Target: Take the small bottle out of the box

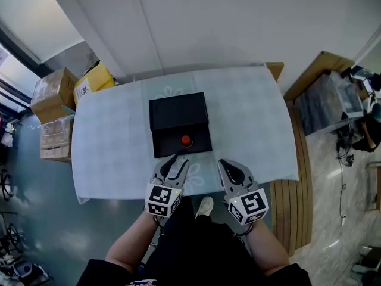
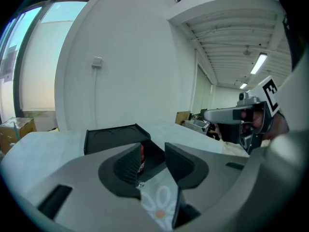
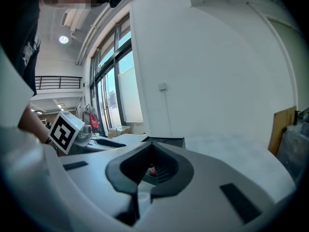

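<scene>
Against a plain wall, a white-covered table point(image 1: 113, 142). Inside the open black box point(image 1: 166, 143), the small bottle point(image 1: 186, 140), not yet removed. Left tool point(image 1: 177, 158): spread, empty, at the box's near edge. Right tool point(image 1: 226, 167): pressed together, empty, alongside. Remaining: reach in, pinch bottle, lift clear.

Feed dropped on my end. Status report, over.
Left gripper open, empty, at the box front. Right gripper shut, empty. Small bottle inside open box, untouched. Nothing blocking it.
</scene>
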